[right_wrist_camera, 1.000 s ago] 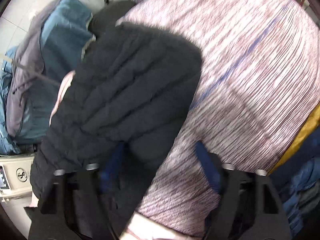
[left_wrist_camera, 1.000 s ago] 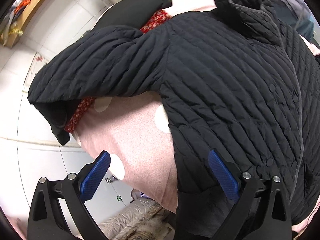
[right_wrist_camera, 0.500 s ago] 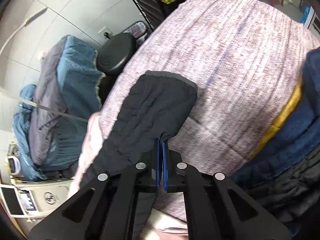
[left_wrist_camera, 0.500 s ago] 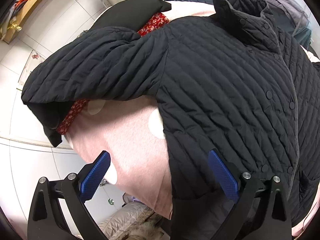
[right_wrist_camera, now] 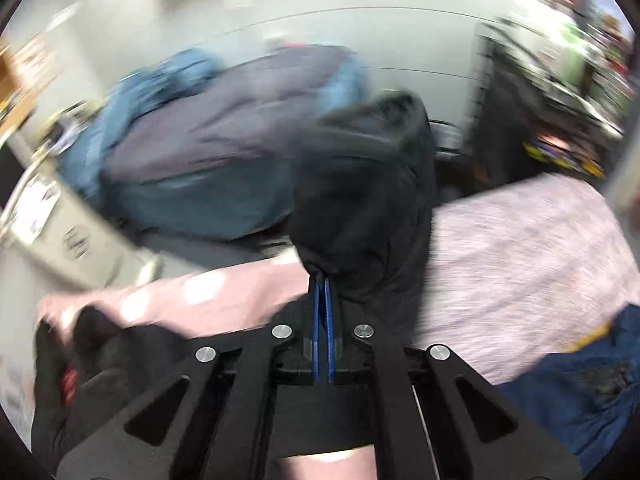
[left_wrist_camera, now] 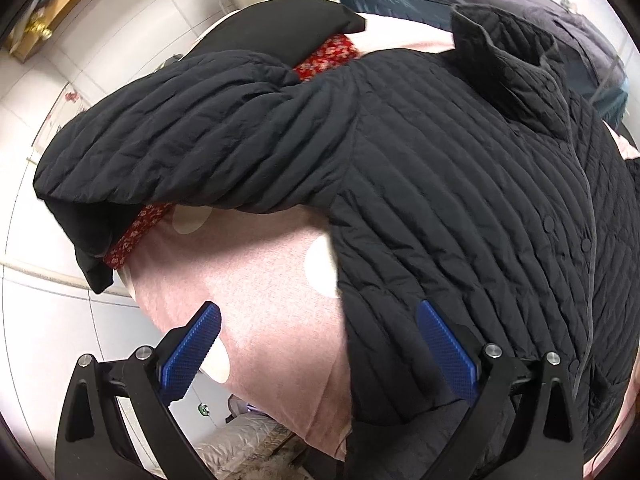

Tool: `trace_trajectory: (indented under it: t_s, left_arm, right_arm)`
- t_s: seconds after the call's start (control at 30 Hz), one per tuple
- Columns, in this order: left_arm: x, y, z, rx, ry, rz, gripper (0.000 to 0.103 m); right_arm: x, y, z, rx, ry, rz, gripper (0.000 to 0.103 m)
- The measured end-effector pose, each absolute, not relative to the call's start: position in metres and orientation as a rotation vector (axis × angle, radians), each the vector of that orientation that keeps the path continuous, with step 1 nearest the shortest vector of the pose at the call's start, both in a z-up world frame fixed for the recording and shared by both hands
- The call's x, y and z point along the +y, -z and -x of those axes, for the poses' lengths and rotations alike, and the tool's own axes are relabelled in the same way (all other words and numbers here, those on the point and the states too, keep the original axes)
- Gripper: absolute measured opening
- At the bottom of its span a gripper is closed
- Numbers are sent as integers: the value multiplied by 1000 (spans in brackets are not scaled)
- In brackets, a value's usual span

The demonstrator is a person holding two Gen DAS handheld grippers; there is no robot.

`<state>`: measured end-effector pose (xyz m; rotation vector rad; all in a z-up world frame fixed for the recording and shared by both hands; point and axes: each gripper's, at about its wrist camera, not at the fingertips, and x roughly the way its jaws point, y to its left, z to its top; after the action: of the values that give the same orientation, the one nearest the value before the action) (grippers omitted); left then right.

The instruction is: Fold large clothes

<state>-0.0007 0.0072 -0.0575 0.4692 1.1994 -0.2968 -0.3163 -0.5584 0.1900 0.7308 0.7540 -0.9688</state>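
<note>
Jacket sleeve (right_wrist_camera: pixel 360 184) in right tongs (right_wrist_camera: pixel 323 292)

Both wrist views look steeply down, close over the shared black jacket (left_wrist_camera: pixel 440 184).

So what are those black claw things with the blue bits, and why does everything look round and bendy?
Those are grabbers that a person holds, one in each hand. Each has a small camera that looks along its two fingers, and its lens bends the picture round.

The left camera looks down at a black puffy jacket spread on a pink spotted blanket. The left grabber is open above the jacket's edge and holds nothing.

The right camera's picture is blurry. The right grabber is shut on a sleeve of the jacket. Behind it lie blue and grey covers.
</note>
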Motion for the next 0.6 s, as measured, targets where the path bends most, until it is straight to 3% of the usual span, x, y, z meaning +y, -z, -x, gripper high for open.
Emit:
trace_trajectory:
  t_s: [0.3, 0.5, 0.6]
  left_arm:
    - [48, 64, -7, 1205, 198, -423, 97]
    - [75, 72, -8, 1211, 124, -364, 97]
    - [86, 79, -8, 1233, 105, -353, 97]
  right_arm:
    - [-378, -208, 108, 846, 417, -546, 3]
    - [-245, -155, 31, 1028, 218, -397, 3]
    - [-182, -123, 12, 1124, 158, -189, 3]
